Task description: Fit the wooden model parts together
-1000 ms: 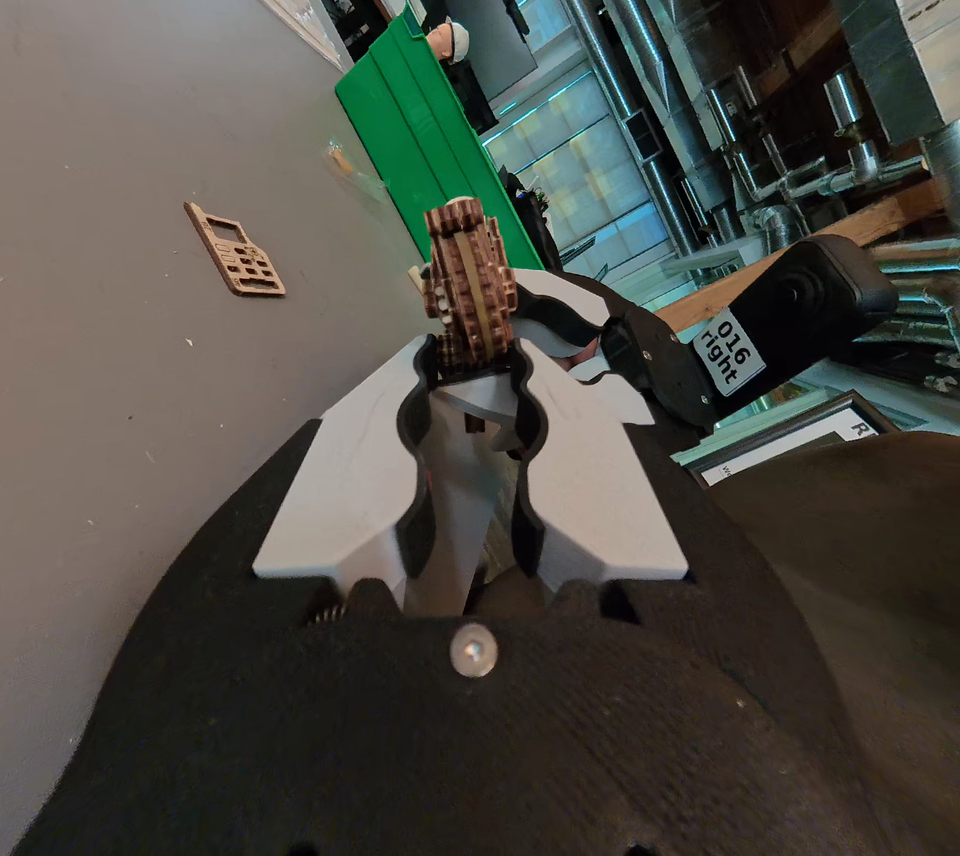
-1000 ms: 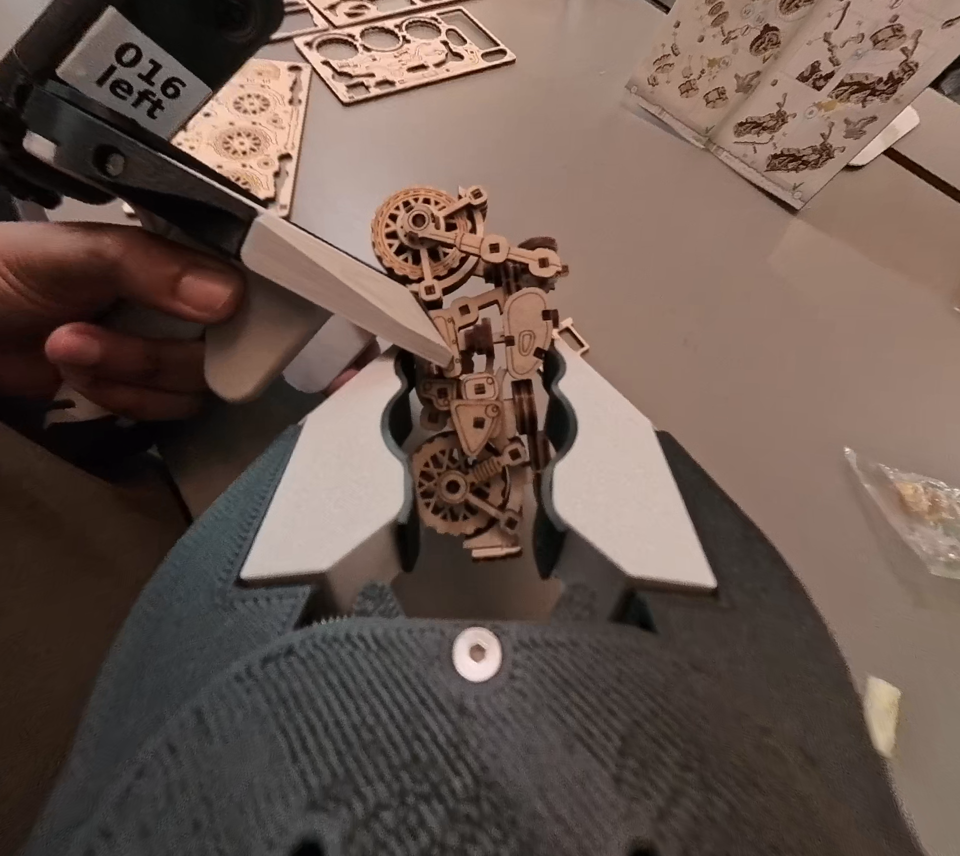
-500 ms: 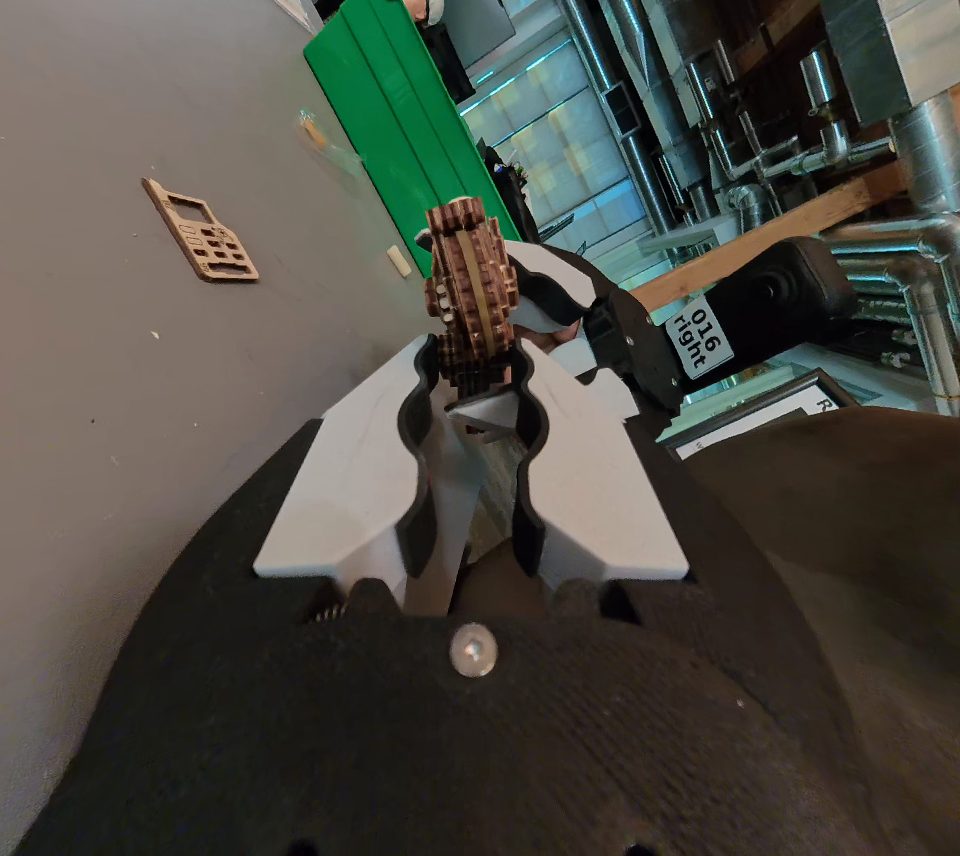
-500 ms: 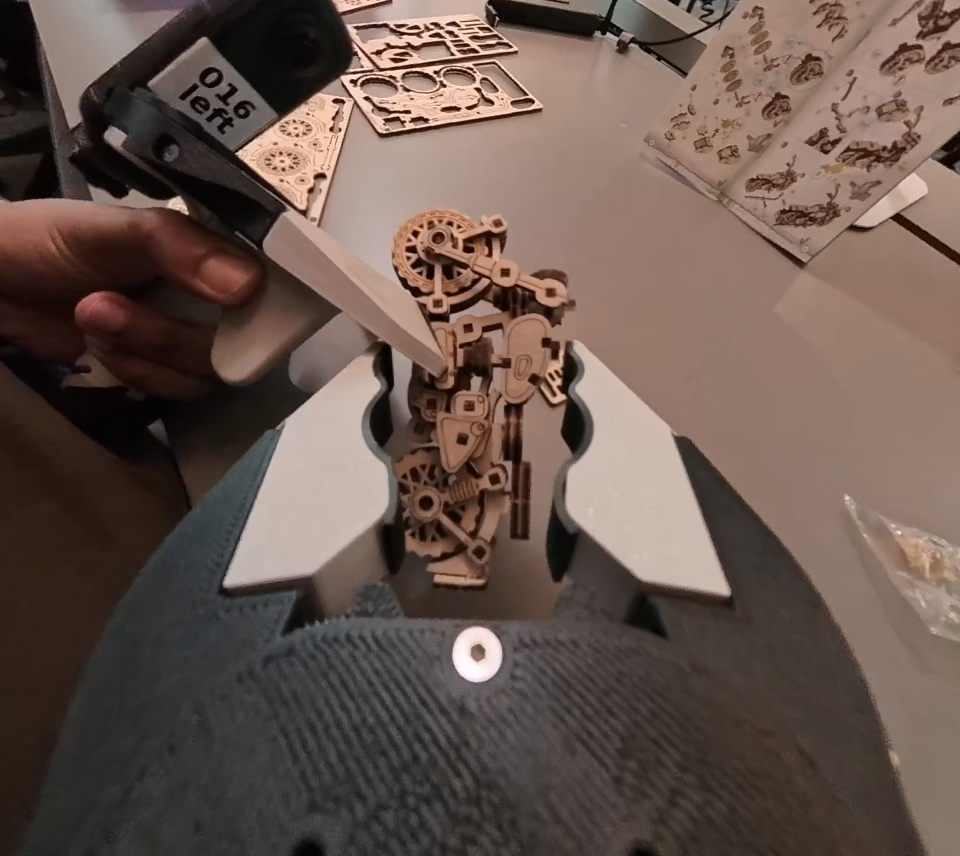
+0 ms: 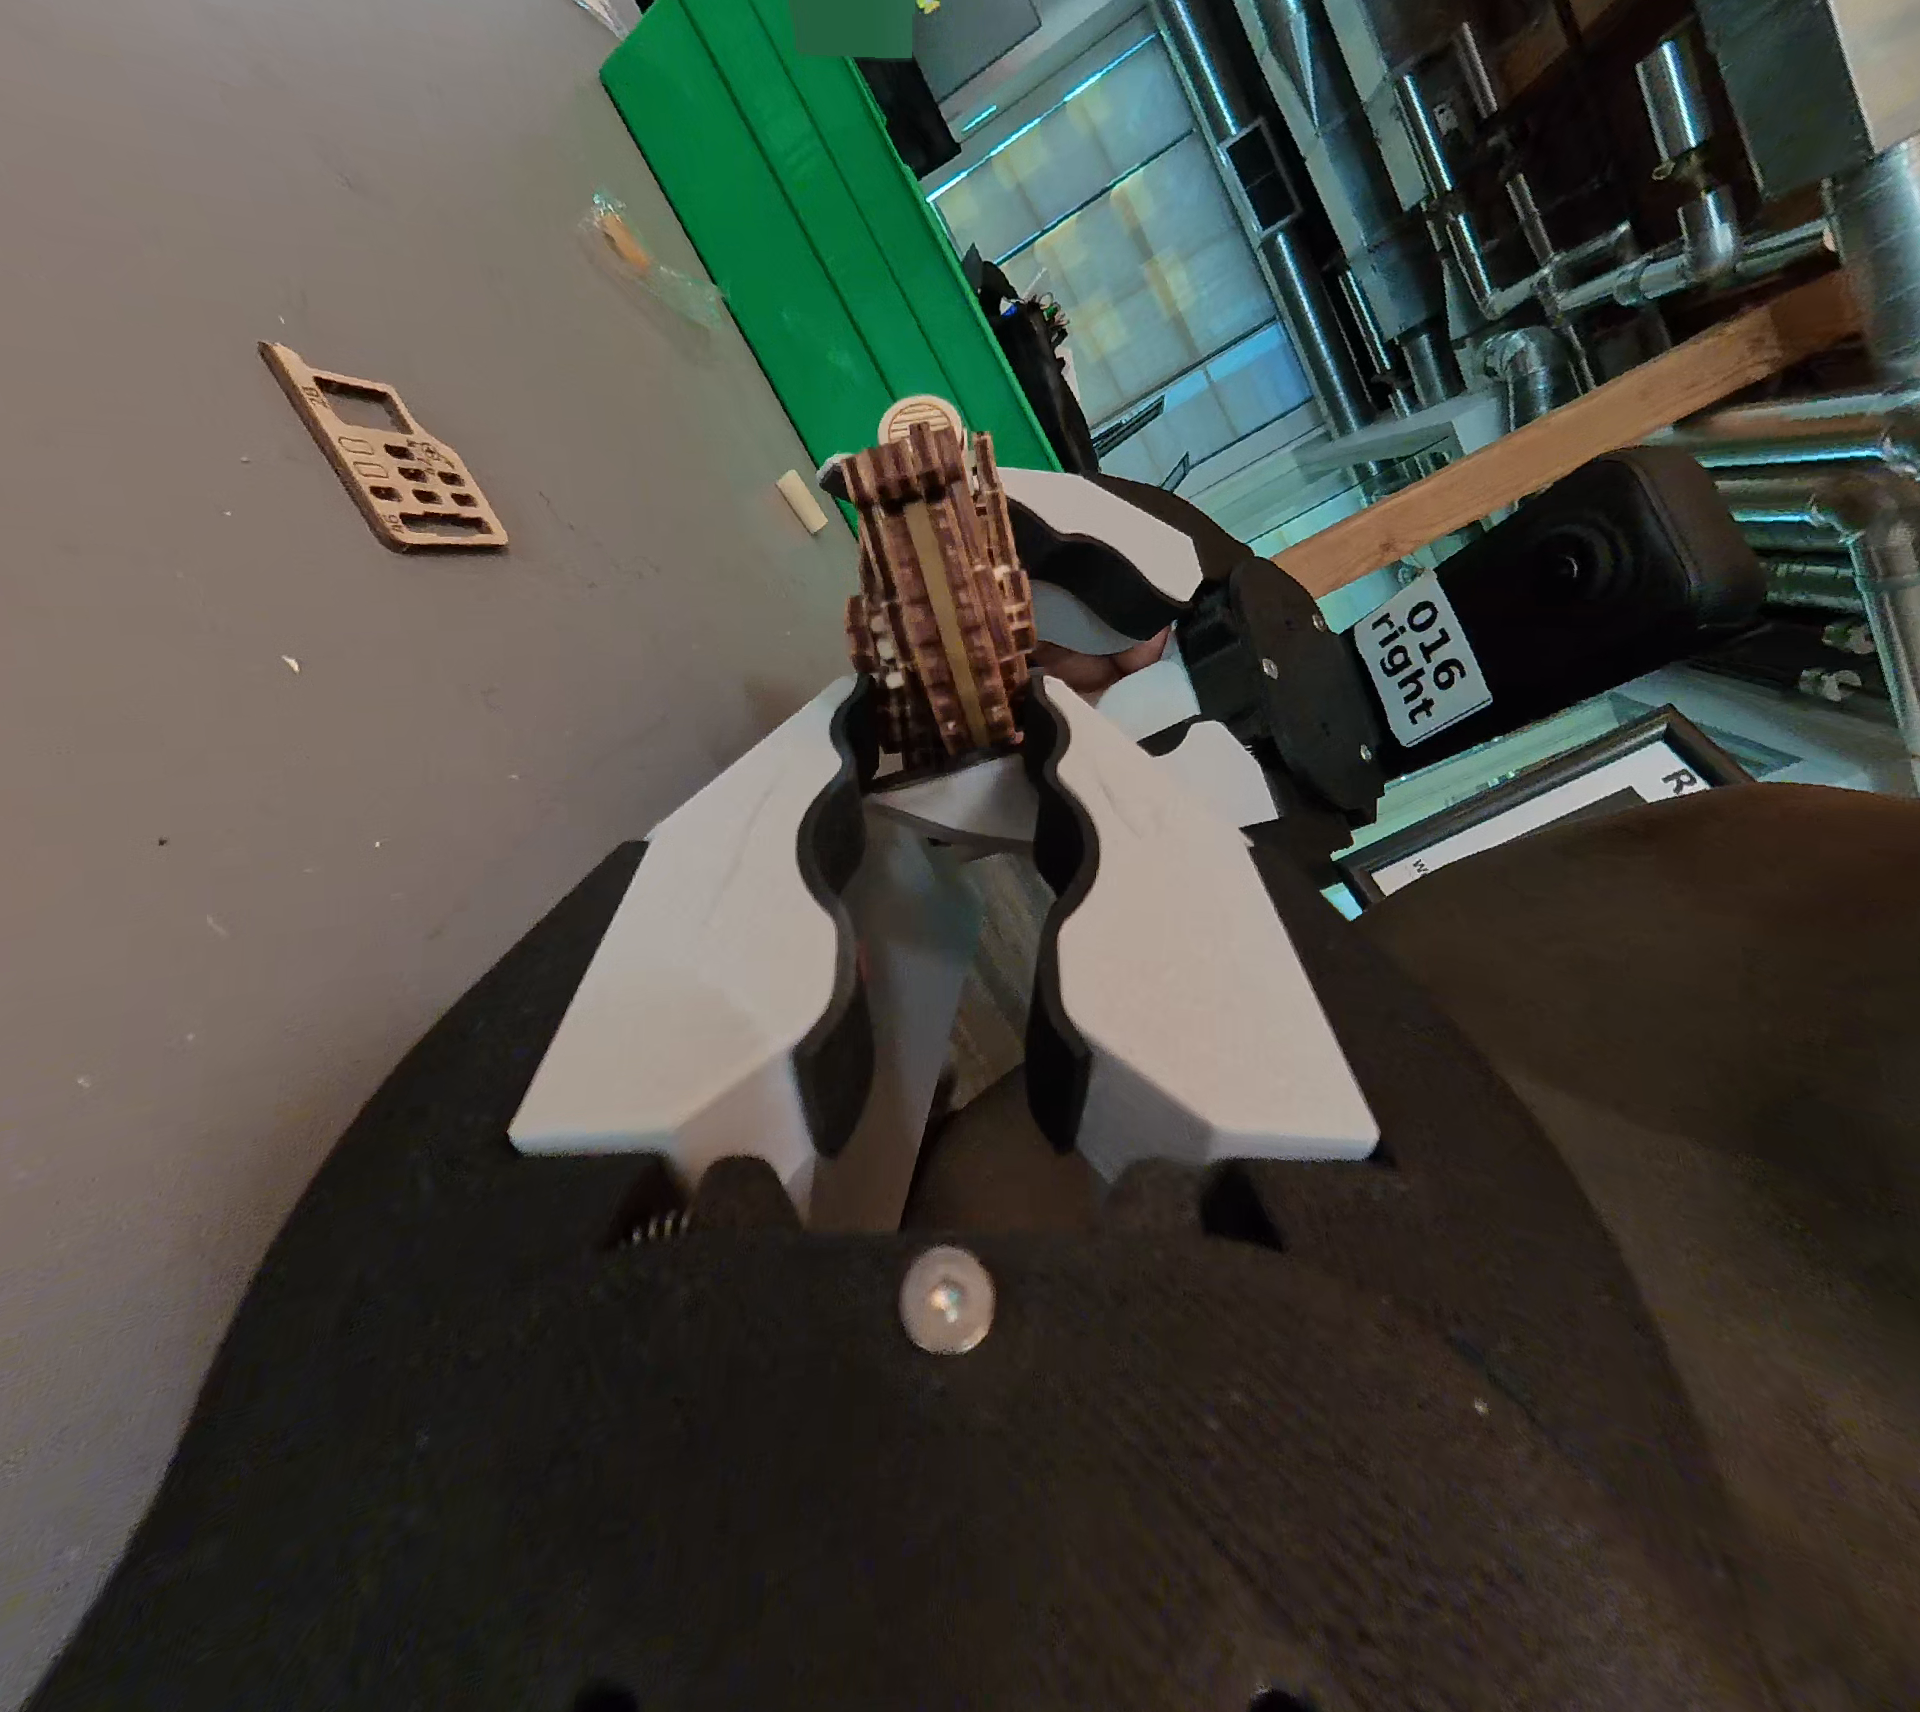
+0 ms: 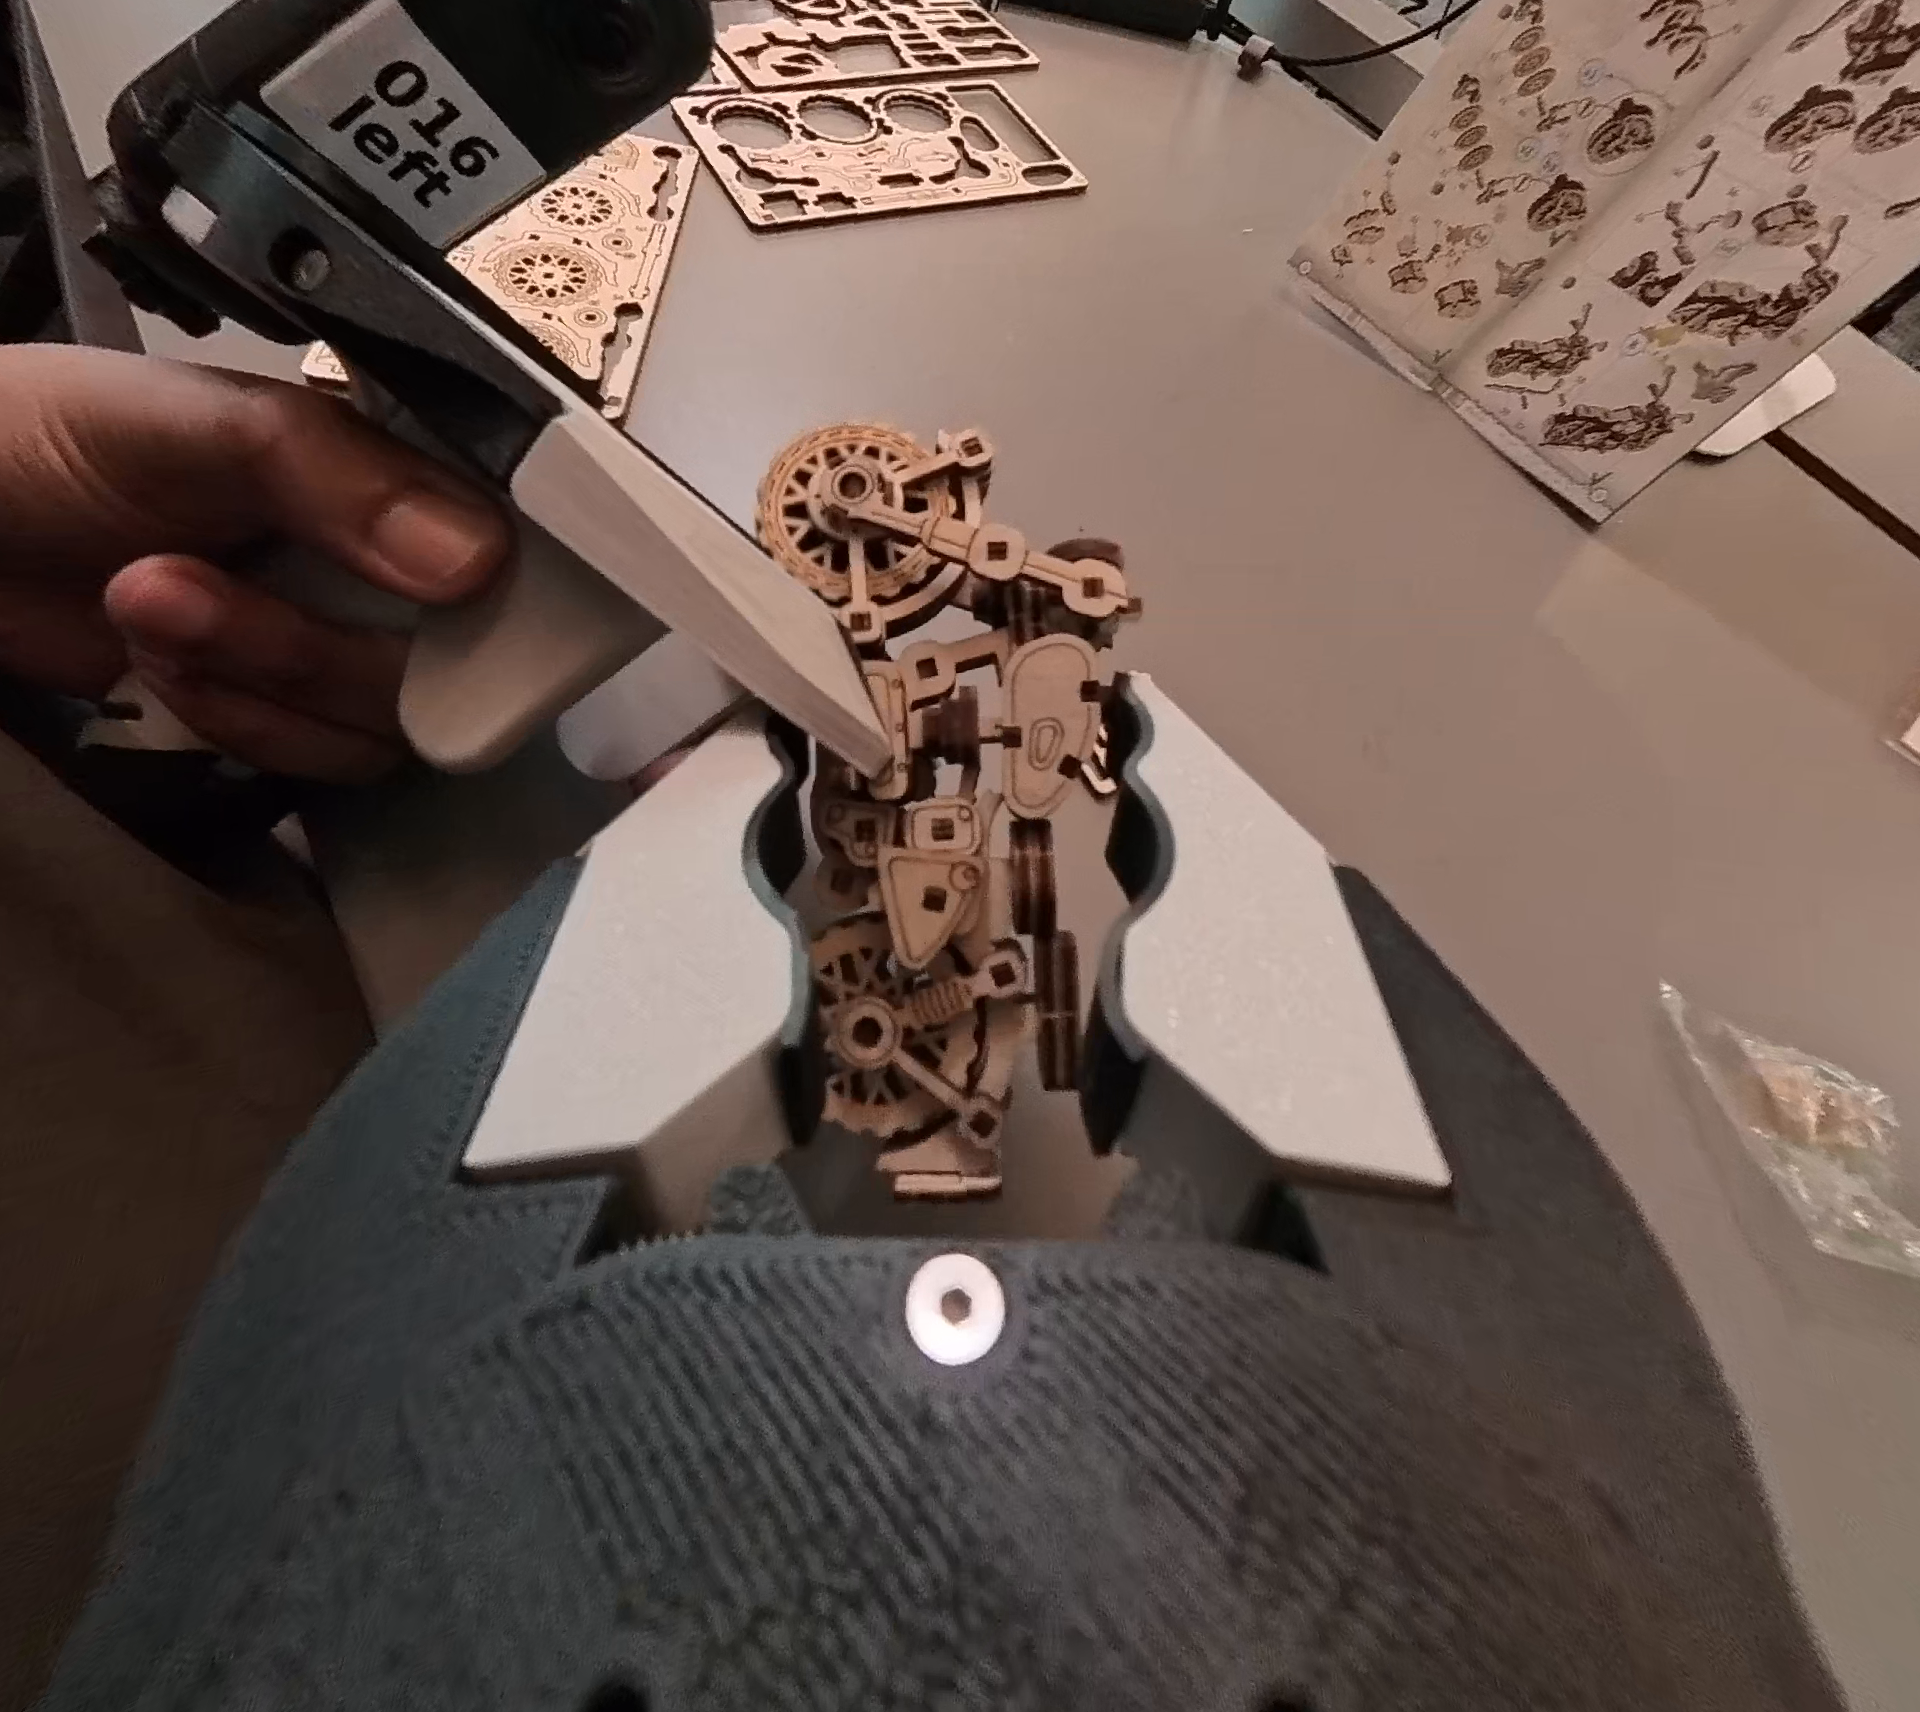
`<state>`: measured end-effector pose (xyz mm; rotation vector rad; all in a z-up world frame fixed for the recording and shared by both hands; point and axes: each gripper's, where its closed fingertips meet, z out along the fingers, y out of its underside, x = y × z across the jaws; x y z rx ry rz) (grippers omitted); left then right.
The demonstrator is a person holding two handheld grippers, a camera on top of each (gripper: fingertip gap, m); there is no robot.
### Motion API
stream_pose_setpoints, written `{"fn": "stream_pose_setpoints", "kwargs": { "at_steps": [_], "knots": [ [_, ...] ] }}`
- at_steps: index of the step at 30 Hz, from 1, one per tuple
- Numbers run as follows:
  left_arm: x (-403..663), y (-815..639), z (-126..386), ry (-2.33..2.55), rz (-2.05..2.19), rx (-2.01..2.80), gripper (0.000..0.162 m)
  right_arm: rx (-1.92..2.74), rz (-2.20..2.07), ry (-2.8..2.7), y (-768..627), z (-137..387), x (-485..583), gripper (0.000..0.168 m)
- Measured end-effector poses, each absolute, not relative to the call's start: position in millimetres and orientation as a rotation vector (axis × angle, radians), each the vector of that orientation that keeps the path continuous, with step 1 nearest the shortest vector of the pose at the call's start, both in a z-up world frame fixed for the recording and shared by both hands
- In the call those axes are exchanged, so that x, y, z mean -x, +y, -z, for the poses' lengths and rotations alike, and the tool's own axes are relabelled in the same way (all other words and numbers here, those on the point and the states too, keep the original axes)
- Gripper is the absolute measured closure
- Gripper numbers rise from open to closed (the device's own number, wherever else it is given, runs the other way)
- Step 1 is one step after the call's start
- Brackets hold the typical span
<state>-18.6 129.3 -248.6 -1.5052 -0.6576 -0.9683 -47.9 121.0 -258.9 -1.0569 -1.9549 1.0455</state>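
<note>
Showing wooden model (image 6: pixel 935 821) side-on in right view, edge-on (image 5: pixel 940 613) in left

A wooden motorcycle model (image 6: pixel 935 789), pale laser-cut ply with spoked wheels, stands on end above the table, one wheel uppermost. Punched-out part sheets (image 6: pixel 878 150) lie flat farther back; a smaller sheet (image 5: pixel 382 447) lies apart, seemingly emptied.

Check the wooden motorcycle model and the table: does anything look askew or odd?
The laser-cut wooden motorcycle model stands on end in the air, front wheel up. The left gripper pinches its middle. Nothing appears broken or spilled.
</note>
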Motion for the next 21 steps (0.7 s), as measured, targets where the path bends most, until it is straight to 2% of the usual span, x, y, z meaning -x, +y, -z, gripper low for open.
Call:
{"fn": "stream_pose_setpoints", "kwargs": {
  "at_steps": [21],
  "knots": [
    [15.8,129.5,248.8,-0.651,0.967,1.517,0.137,1.028,-1.040,-1.984,120.0,259.4,44.9,0.114]
  ]
}}
